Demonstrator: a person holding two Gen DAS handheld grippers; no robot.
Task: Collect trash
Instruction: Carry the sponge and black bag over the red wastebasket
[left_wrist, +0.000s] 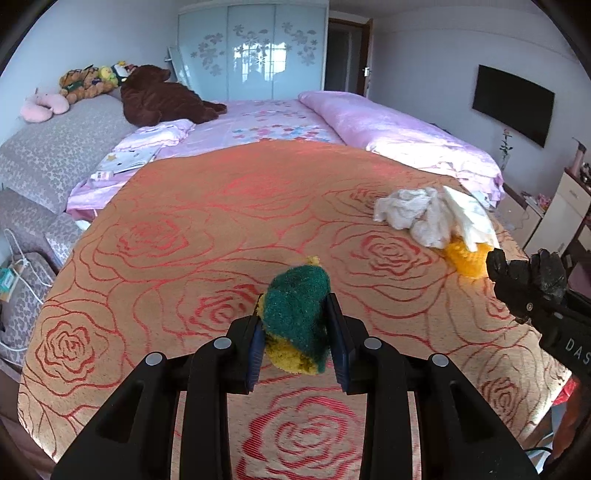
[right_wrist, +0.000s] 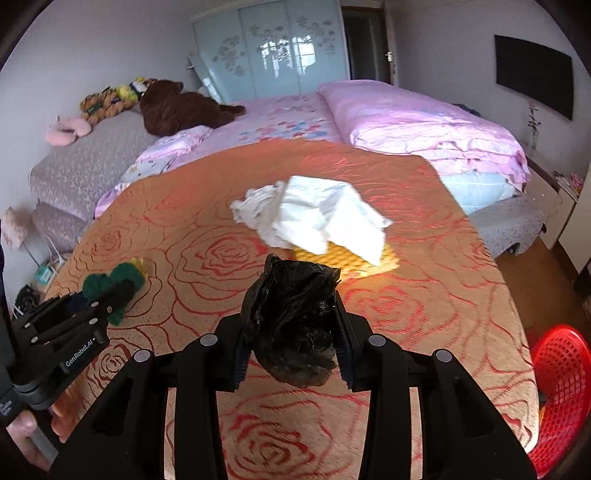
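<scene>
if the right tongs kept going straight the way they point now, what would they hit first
Probably the yellow sponge lying just ahead on the rose-patterned cover, with the white crumpled tissues draped over its far side. Depth is unclear; the right tongs, clamped on a black plastic bag, might meet the cover first.

My left gripper (left_wrist: 295, 325) is angled downward, its two fingers squeezed onto the green-and-yellow sponge (left_wrist: 297, 314). My right gripper (right_wrist: 291, 328) tilts down the same way, pads pinching the crumpled black plastic bag (right_wrist: 293, 325). A bit of my hand (right_wrist: 26, 435) shows at the left gripper's handle.
</scene>
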